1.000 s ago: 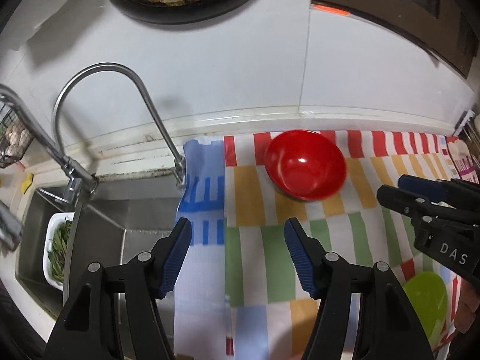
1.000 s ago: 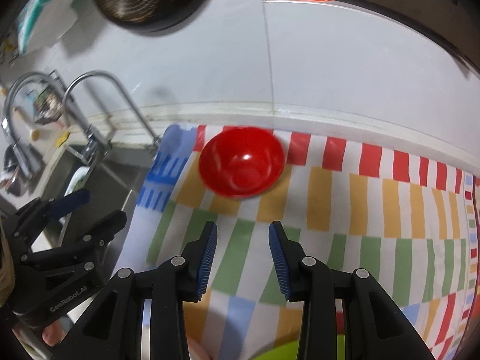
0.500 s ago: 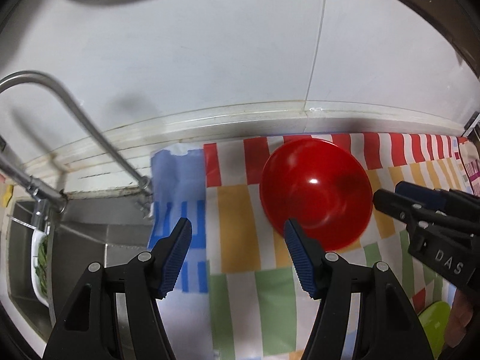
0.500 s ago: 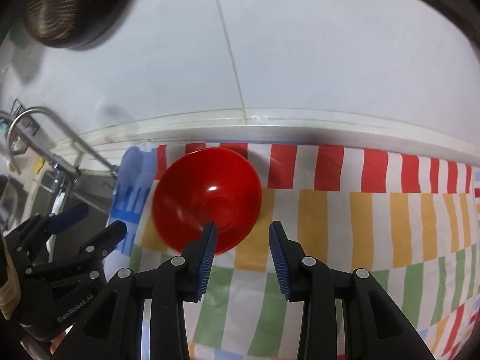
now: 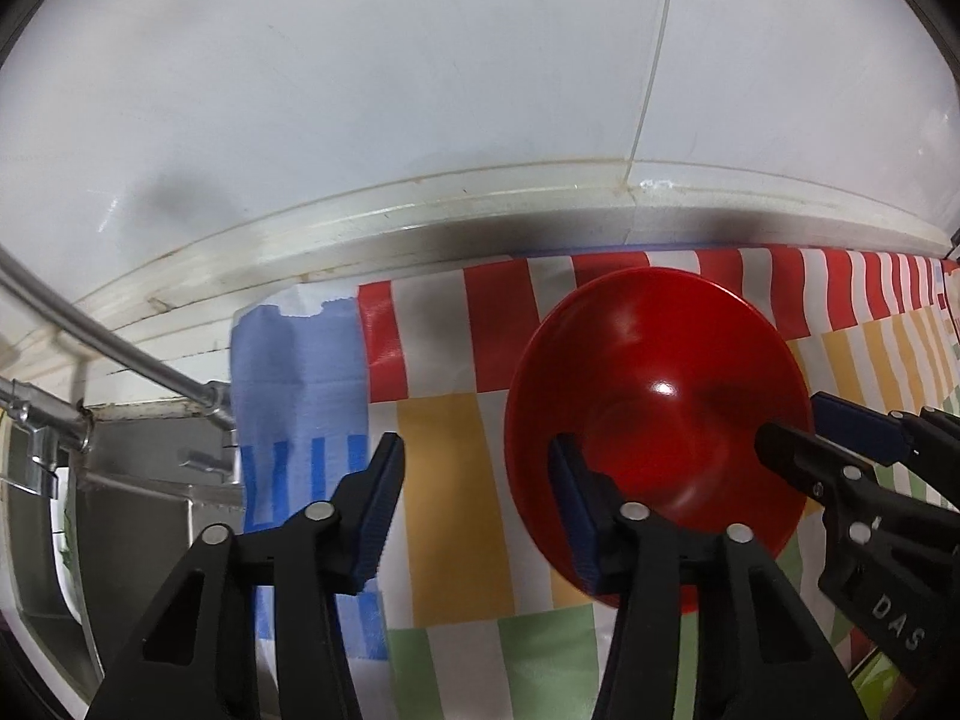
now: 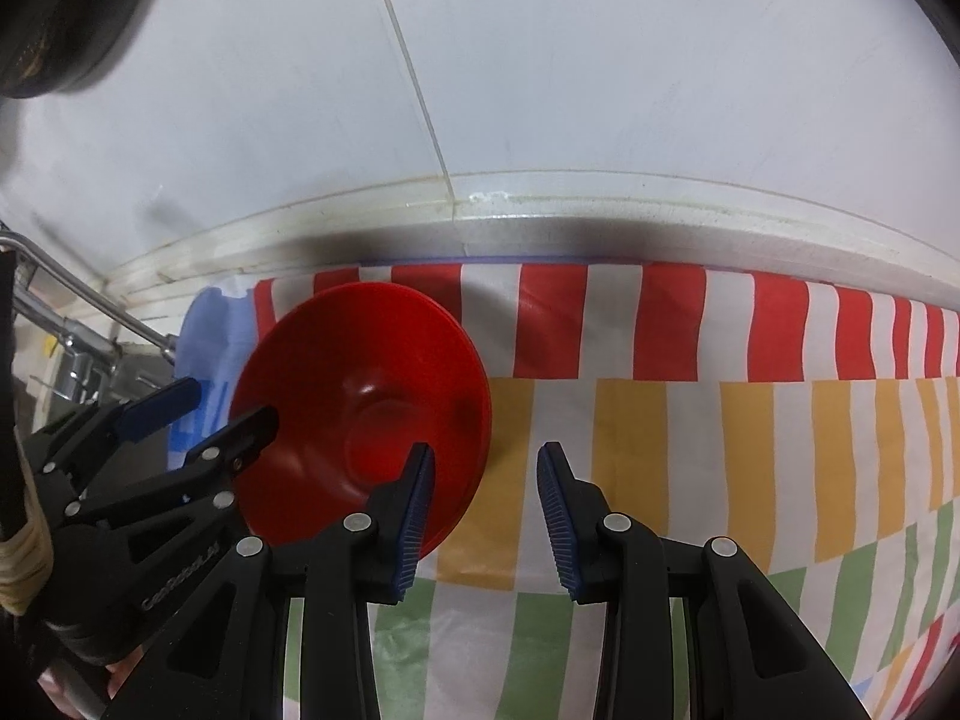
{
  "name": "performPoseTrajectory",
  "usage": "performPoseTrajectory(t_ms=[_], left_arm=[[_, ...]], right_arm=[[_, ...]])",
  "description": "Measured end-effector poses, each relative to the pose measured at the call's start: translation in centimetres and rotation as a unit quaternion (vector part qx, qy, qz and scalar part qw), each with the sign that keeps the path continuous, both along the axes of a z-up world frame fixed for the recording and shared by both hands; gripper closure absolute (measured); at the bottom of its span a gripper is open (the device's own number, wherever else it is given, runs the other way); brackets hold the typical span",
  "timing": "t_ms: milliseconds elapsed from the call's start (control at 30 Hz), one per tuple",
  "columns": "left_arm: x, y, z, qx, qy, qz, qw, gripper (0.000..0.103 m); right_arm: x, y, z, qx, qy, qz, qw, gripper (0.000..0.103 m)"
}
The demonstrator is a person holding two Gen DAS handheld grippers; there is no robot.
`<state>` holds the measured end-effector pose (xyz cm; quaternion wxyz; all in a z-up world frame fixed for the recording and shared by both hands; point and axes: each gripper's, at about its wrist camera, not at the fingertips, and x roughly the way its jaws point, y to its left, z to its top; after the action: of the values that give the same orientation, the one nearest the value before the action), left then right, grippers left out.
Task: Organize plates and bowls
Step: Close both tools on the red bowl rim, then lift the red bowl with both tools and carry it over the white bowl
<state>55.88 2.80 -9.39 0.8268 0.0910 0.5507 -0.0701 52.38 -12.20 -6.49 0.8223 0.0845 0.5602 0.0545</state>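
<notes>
Red bowl [image 5: 654, 396] lay ungrasped on the surface, left tool [image 5: 474, 510] closing astride its rim, right tool [image 6: 485, 510] part-open, empty.

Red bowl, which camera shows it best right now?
The left wrist view: the bowl looks larger there, with its far rim and inside clear. In the right wrist view the bowl sits off to the left, partly behind both tongs.

Red bowl on a bright striped cloth

The bowl [image 5: 654, 396] is glossy plain red; the cloth [image 6: 690, 420] shows red, yellow and green blocks on white, with a blue-striped edge; both grippers are black with blue pads [image 6: 414, 510]; the wall [image 5: 420, 90] is white.
</notes>
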Motion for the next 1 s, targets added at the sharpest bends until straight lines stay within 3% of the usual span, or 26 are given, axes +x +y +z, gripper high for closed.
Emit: performPoseTrajectory(t_ms=[300,667,1000], left_arm=[[0.6,-0.7,-0.9,-0.032,0.030,-0.007,0.9990,0.089],[-1.3,-0.5,0.9,-0.042,0.027,0.006,0.9987,0.090],[-5.2,1.0,5.0,-0.053,-0.017,0.000,0.9985,0.090]], right_arm=[[0.1,1.1,-0.8,0.005,0.007,0.015,1.000,0.086],[-0.3,0.3,-0.6,0.031,0.012,-0.018,0.999,0.090],[-4.0,0.5,2.8,0.026,-0.018,-0.018,0.999,0.090]])
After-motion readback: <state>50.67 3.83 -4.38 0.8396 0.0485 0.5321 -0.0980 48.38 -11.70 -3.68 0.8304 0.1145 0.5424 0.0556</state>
